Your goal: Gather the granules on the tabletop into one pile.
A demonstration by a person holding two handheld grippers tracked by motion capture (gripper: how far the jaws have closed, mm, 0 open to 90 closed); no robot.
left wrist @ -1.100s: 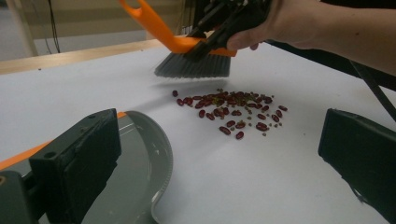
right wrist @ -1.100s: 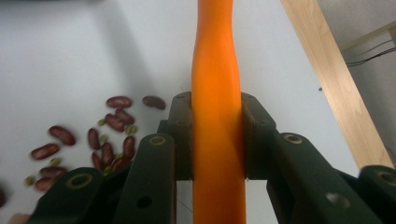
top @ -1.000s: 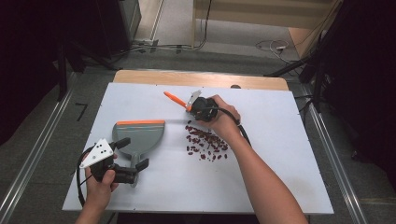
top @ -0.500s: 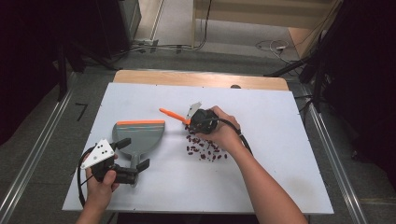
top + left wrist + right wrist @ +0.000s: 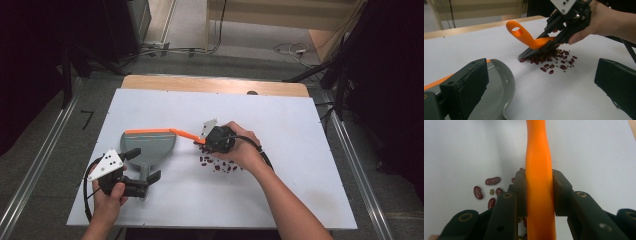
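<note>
A grey dustpan (image 5: 147, 145) with an orange front lip lies on the white board (image 5: 300, 195), its mouth facing away from me. My left gripper (image 5: 144, 166) stands open, one jaw on each side of the dustpan's handle; the left gripper view has the dustpan (image 5: 496, 100) under the left jaw. My right gripper (image 5: 202, 142) is shut on the orange handle of a small brush (image 5: 185, 134). The dark bristles of the brush (image 5: 524, 35) rest on the near edge of a pile of red beans (image 5: 549, 62). In the right gripper view, the pads squeeze the brush handle (image 5: 539, 170) from both sides.
The beans (image 5: 220, 164) lie scattered right of the dustpan, under my right hand. A wooden tabletop edge (image 5: 215, 84) shows beyond the board. Metal rails run along both sides, and cables lie on the floor at the back.
My right gripper has dragged the brush to the left and slightly toward me, and the beans have bunched closer to the dustpan. The left gripper and the dustpan have not moved.
</note>
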